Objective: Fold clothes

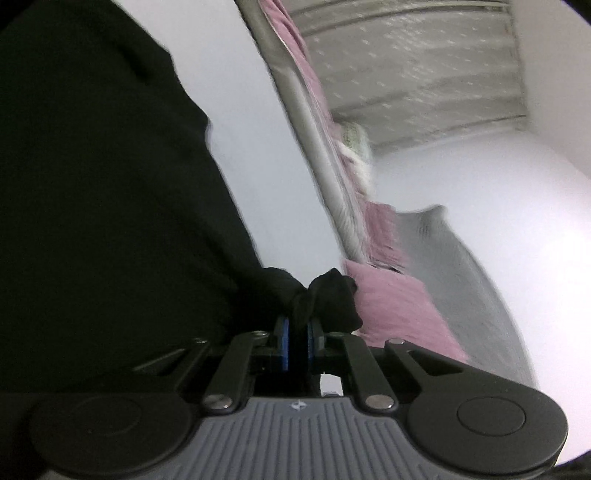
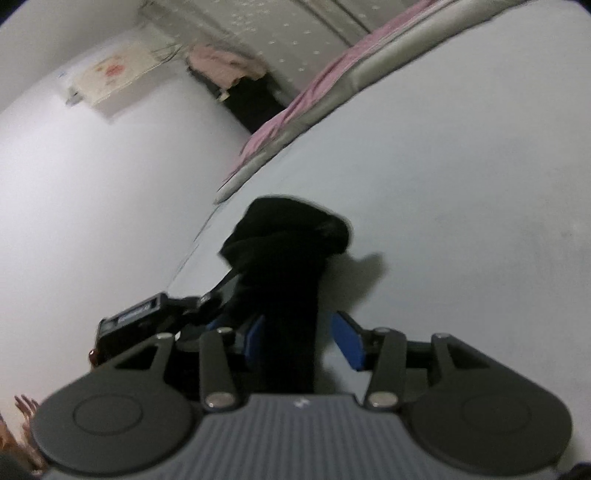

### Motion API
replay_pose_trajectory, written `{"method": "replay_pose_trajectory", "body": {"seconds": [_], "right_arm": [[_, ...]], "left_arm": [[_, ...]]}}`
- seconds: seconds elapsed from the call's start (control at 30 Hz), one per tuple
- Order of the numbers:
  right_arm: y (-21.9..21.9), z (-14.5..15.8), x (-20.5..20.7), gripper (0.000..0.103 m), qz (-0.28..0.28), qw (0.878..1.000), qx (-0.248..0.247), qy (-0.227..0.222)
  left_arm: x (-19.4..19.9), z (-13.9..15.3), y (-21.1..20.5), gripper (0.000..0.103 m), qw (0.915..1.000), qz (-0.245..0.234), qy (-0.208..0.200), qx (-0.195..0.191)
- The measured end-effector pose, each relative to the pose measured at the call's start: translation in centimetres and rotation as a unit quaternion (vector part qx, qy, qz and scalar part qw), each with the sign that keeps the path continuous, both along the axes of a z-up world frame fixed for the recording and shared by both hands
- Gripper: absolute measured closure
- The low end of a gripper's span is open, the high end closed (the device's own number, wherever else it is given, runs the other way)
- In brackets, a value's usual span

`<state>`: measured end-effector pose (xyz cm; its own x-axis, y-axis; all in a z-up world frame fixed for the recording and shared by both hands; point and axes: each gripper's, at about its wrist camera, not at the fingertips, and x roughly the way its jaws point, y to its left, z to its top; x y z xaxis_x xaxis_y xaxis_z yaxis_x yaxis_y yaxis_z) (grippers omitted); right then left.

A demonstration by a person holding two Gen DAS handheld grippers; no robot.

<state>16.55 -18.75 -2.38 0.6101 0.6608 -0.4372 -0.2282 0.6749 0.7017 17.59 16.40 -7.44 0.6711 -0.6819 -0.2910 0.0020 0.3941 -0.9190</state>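
L claw [image 1: 297, 334] pinches black garment [image 1: 110, 184]; R claw [image 2: 301, 332] wide, cloth strip lengthwise between.

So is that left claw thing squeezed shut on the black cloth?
Yes, the left gripper has its blue pads pressed close together with a bunch of the black cloth pinched between them.

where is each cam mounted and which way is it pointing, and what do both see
Left wrist: on the left gripper, looking along its fingers, shut on black garment; pink pillow and bed edge beyond.
Right wrist: on the right gripper, looking along its open fingers with black cloth between them, over a white surface; a person's fingers show bottom left.
Shared: the black garment, pink bedding, patterned curtain.
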Motion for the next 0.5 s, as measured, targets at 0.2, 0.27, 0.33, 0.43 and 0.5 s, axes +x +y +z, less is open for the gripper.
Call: {"method": "replay_pose_trajectory", "body": {"seconds": [0.2,0.27,0.33,0.43,0.5], "right_arm": [[1.7,0.3,-0.2,0.057,0.017,0.999,-0.03,-0.004],[2.3,0.5,-0.3,0.057,0.023,0.999,-0.04,-0.006],[3.0,0.9,-0.4,0.057,0.025,0.998,-0.055,-0.011],[4.0,1.6,-0.5,0.057,0.028,0.996,-0.077,-0.02],[4.7,2.0,-0.6,0.058,0.029,0.995,-0.091,-0.026]], "left_arm": [[-1.4,2.7,1.8,0.096,0.9843,0.109,0.022,0.137],[-2.0,3.6,2.6,0.095,0.9745,0.146,0.007,0.17],[-1.9,3.7,3.3,0.095,0.9737,0.151,0.005,0.17],[-1.2,2.5,3.7,0.095,0.9812,0.131,0.023,0.14],[-0.9,1.8,3.7,0.095,0.9842,0.118,0.032,0.127]]}}
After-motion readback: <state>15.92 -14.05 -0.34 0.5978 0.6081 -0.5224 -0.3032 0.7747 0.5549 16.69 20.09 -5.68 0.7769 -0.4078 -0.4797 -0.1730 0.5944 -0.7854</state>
